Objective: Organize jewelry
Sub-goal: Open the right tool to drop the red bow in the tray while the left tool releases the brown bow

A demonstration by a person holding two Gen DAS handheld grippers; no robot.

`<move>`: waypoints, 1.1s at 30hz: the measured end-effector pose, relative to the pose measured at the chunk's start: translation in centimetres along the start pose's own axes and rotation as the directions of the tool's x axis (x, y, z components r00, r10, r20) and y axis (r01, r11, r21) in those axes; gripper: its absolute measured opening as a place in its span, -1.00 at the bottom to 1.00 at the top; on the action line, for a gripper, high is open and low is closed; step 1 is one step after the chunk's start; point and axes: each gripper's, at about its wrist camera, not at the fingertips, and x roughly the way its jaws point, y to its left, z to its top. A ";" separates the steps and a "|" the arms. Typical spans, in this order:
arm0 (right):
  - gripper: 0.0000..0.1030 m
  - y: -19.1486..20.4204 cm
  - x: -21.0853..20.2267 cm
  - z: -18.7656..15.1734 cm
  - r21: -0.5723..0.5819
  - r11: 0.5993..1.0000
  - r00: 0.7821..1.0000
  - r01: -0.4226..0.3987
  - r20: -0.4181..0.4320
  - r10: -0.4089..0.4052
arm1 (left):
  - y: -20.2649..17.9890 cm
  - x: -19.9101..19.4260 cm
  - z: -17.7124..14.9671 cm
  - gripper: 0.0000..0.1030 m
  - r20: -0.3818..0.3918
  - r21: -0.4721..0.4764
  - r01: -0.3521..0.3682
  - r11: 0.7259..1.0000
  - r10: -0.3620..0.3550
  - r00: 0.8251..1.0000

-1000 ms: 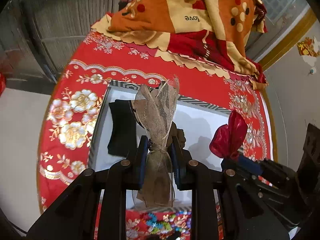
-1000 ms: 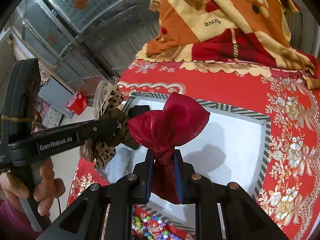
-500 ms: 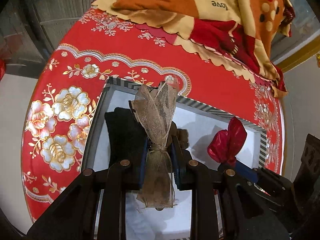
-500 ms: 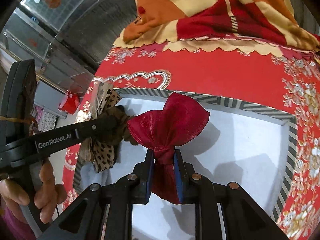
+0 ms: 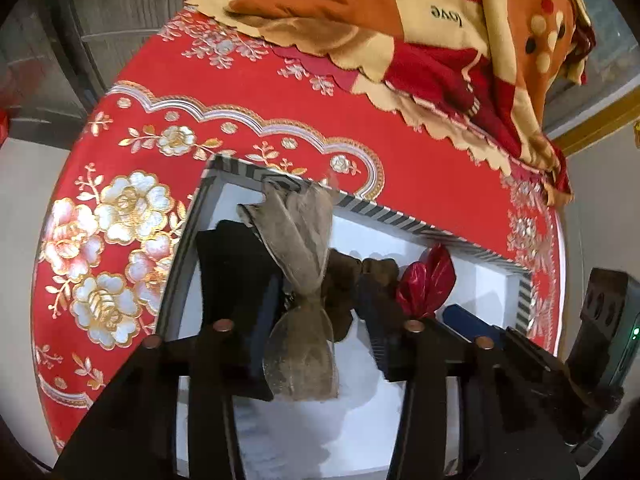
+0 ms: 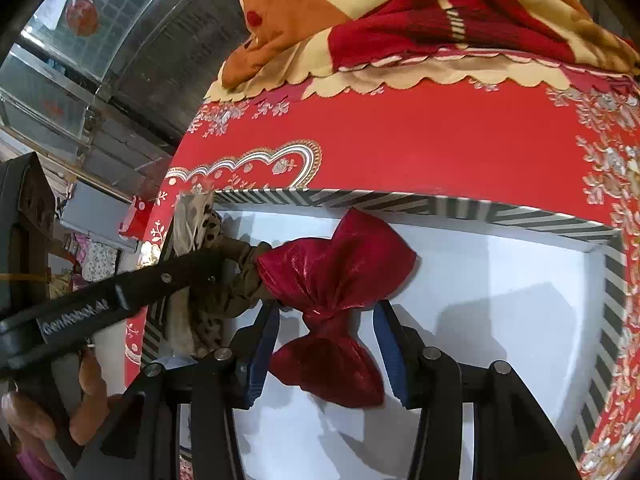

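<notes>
A sheer taupe bow (image 5: 304, 264) lies between the fingers of my left gripper (image 5: 320, 300), low inside the white box with a striped rim (image 5: 400, 216). The jaws are opening and the pads stand off the bow's knot. In the right wrist view a shiny red bow (image 6: 336, 280) rests on the box floor between the blue pads (image 6: 390, 352) of my right gripper (image 6: 326, 308). These jaws are also opening, clear of the knot. A black fabric piece (image 5: 232, 264) and a brown leopard-print bow (image 6: 216, 304) lie at the box's left side.
The box sits on a round table with a red, gold-flowered cloth (image 5: 120, 220). A folded orange and yellow blanket (image 6: 400, 12) covers the table's far side. A person's hand (image 6: 40, 412) holds the left gripper's handle at lower left. The table edge drops off to the left.
Both grippers sank into the box with their bows. Their jaws then spread and let go, so the taupe bow and the red bow now lie loose between the fingers.
</notes>
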 end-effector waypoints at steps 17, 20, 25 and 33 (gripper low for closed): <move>-0.09 1.6 -4.3 -3.0 -0.050 0.997 0.997 0.061 0.047 -0.059 | -1.2 -4.5 -3.1 -0.02 0.102 0.080 -0.128 0.989 0.119 0.988; -0.09 2.0 -5.7 -3.8 -0.051 0.996 0.995 0.076 0.073 -0.072 | -1.1 -5.5 -4.0 -0.02 0.125 0.085 -0.148 0.985 0.137 0.983; -0.09 2.3 -8.0 -5.4 -0.038 0.997 0.992 0.069 0.108 -0.065 | -1.3 -7.1 -6.1 -0.02 0.158 0.109 -0.176 0.978 0.158 0.975; -0.09 3.7 -11.1 -9.2 -0.091 0.993 0.985 0.077 0.160 -0.062 | -1.1 -9.5 -9.7 -0.02 0.200 0.130 -0.199 0.971 0.171 0.965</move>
